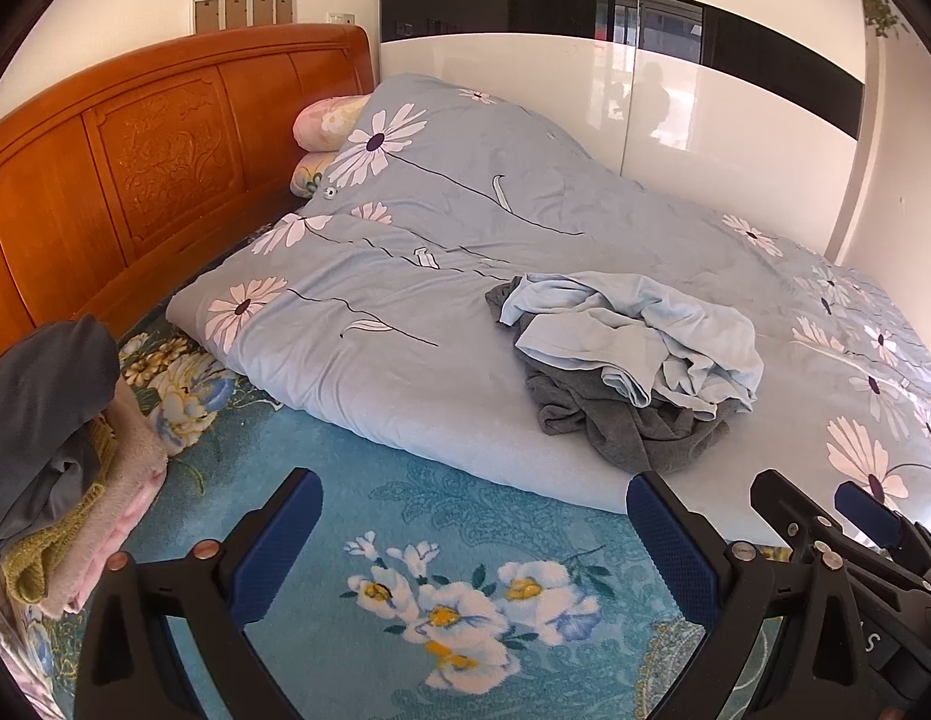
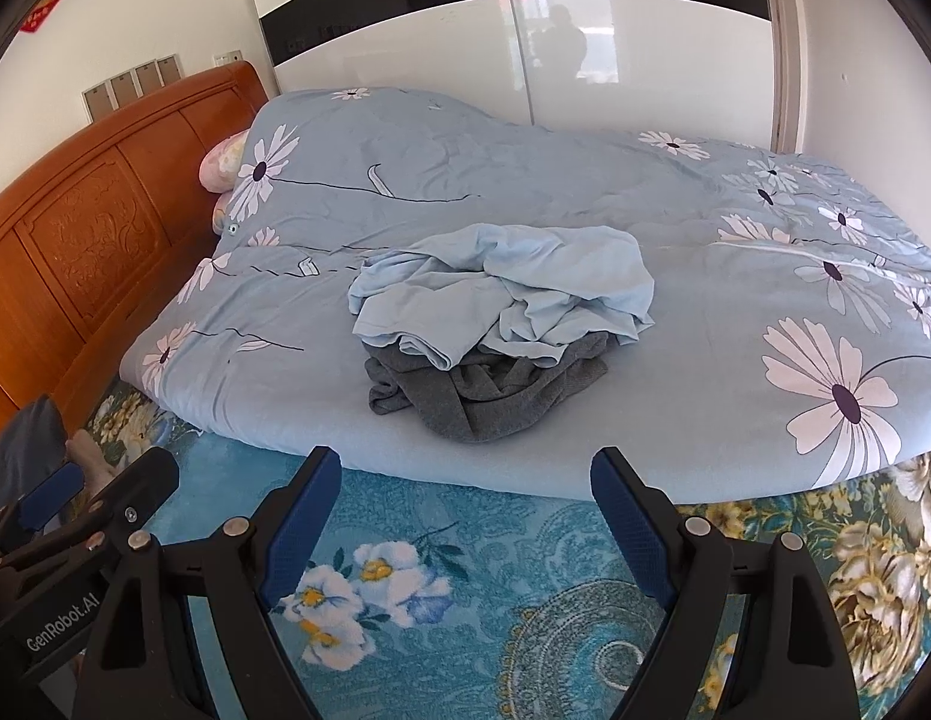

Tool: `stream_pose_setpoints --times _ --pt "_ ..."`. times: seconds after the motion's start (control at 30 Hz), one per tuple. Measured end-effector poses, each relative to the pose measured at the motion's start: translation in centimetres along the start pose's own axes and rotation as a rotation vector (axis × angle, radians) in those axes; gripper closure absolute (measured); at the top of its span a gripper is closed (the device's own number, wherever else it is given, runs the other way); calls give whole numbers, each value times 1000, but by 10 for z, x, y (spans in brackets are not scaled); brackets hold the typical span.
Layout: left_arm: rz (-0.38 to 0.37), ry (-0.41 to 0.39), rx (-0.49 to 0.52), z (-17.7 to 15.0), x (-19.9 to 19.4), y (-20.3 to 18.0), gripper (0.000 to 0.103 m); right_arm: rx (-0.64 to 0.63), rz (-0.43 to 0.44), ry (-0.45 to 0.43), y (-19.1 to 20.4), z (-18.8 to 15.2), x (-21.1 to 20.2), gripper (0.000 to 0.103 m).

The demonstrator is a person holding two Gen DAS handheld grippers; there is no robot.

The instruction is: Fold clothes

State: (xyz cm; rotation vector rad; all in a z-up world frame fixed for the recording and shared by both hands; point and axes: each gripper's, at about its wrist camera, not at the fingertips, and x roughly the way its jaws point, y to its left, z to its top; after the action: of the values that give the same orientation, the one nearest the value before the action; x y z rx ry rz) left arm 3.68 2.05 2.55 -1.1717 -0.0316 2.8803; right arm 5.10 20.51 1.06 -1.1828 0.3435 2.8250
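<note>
Clothes lay in a crumpled heap on the bed: a light blue garment [image 2: 501, 294] sat bunched on top of a grey garment [image 2: 489, 396], the two touching and tangled together. The heap rested on a pale blue duvet [image 2: 675, 240] printed with large white daisies, near the duvet's front edge and roughly midway along it. The duvet was rumpled and rose in a hump toward the orange wooden headboard [image 1: 135, 180], where two pink floral pillows [image 1: 327, 120] were tucked against it.

Beyond the duvet's front edge, the bed showed a teal blanket [image 1: 453, 570] patterned with white and yellow flowers. At the blanket's left edge, a stack of folded clothes [image 1: 63, 450] sat in grey, olive and pink layers.

The left gripper [image 1: 474, 540] hovered above the teal blanket with its blue-padded jaws spread wide and nothing between them. The right gripper [image 2: 465, 516] hovered just beside it, jaws likewise spread wide and empty. Both pointed toward the heap, well apart from it. A glossy white wardrobe [image 2: 435, 42] stood behind the bed.
</note>
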Motion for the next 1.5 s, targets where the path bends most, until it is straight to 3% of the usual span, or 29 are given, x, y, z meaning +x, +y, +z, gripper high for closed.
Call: stream_pose_setpoints --times 0.5,1.13,1.27,1.4,1.5 --pt "-9 30 -5 5 23 -5 0 -1 -11 17 -7 6 19 17" --pt "-47 80 -36 2 47 19 0 -61 -10 51 12 10 43 17" --pt "-95 68 -33 -11 39 34 0 -106 52 46 10 16 52 17" --pt "-133 90 -62 -34 33 61 0 -169 57 38 11 38 74 17" --pt "-120 53 -81 -51 24 78 0 -239 30 75 24 54 102 17"
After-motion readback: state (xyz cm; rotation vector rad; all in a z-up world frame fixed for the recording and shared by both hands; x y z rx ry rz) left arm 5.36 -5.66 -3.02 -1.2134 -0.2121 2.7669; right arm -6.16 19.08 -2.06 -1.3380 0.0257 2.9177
